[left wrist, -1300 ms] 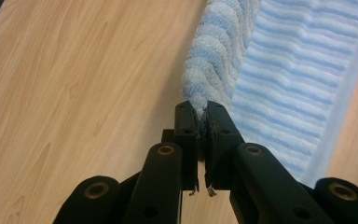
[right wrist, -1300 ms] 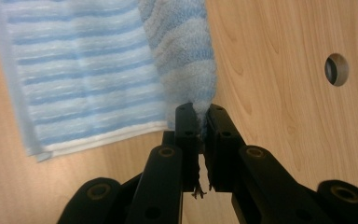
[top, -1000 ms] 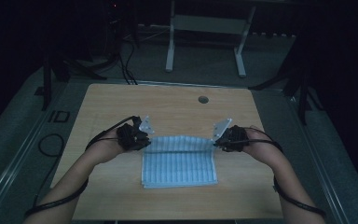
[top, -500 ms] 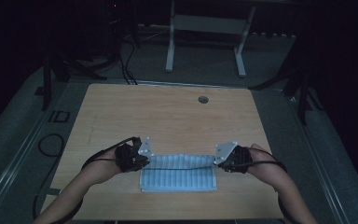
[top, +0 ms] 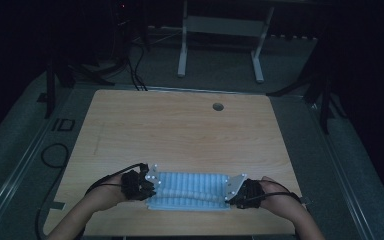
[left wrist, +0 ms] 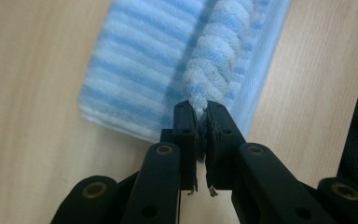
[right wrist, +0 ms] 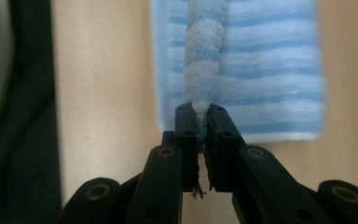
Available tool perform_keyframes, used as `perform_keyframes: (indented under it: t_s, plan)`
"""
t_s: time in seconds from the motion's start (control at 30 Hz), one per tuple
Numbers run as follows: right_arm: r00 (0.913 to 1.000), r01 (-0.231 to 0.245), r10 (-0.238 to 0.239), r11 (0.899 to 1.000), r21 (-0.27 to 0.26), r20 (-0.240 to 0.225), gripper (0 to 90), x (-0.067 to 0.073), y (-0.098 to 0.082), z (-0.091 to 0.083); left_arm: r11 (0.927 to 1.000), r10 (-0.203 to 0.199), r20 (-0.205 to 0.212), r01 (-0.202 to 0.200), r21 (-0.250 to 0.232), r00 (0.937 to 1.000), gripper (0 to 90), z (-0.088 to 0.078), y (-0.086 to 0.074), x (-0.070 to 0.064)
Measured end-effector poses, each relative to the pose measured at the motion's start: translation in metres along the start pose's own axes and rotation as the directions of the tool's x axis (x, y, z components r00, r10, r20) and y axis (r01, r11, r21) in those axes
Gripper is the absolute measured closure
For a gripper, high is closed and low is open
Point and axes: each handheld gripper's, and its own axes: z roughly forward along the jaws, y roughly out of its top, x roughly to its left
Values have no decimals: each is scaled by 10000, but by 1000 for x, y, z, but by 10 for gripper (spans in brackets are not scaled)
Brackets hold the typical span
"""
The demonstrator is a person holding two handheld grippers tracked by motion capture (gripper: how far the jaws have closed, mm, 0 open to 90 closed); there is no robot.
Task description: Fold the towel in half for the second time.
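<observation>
1. Dark surroundings frame the high view: a grey floor runs around a light wooden table (top: 180, 130), black cables trail across the floor at the upper left of the frame, and a white metal stand (top: 220, 45) rises at the top centre.
2. A small round hole (top: 218, 106) sits in the tabletop toward the upper right of the wood.
3. Near the bottom edge of the same view, a blue-and-white striped towel (top: 190, 192) lies on the table as a narrow folded band, with a raised fold running along its length.
4. The left gripper (top: 147, 186) is at the towel's left end and the right gripper (top: 230, 192) at its right end; the person's forearms come in from the bottom corners of the frame.
5. In the left gripper view, the towel (left wrist: 168, 60) fills the upper middle of the frame on the bare wood. A bunched ridge of it runs down the centre into the black jaws, and the left gripper (left wrist: 201, 116) is clenched on that ridge, threads hanging below the pads.
6. In the right gripper view, the towel (right wrist: 270, 70) lies at the upper right of the frame. Its gathered ridge drops down the centre, and the right gripper (right wrist: 200, 116) is clamped on it.
7. A dark strip, blurred, runs down the left side of that frame.
</observation>
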Motion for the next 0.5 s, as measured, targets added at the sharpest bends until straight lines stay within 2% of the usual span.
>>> perform_keyframes:
  t_s: [0.13,0.17,0.2,0.23,0.27,0.33,0.4,0.5]
  plan:
    - [9995,83,-82,9999,59,-290,838,12,0,9,9994,170,229,-177,298,9996,820,4,-3,-4]
    - [9993,74,-73,10000,24,-356,825,13,0,10,9987,246,429,-265,432,9988,798,5,-4,-5]
    - [9993,74,-73,10000,24,-356,825,13,0,10,9987,246,429,-265,432,9988,755,5,-4,-5]
    - [9983,64,-62,10000,38,-587,713,16,-1,12,9963,500,590,-539,666,9970,726,4,-6,-9]
    - [9981,142,-134,9998,120,-608,710,18,-1,11,9960,472,614,-517,725,9970,703,3,-7,-9]
    - [9985,249,-246,9997,71,-491,707,20,-1,10,9965,397,636,-442,703,9972,701,1,-7,-8]
    - [9991,114,-114,9999,-4,-412,707,18,-1,5,9956,328,541,-374,860,9980,700,0,-6,-5]
    - [9999,61,-64,9994,-345,-82,675,13,0,-11,9974,264,435,-293,657,9987,700,-9,0,-3]
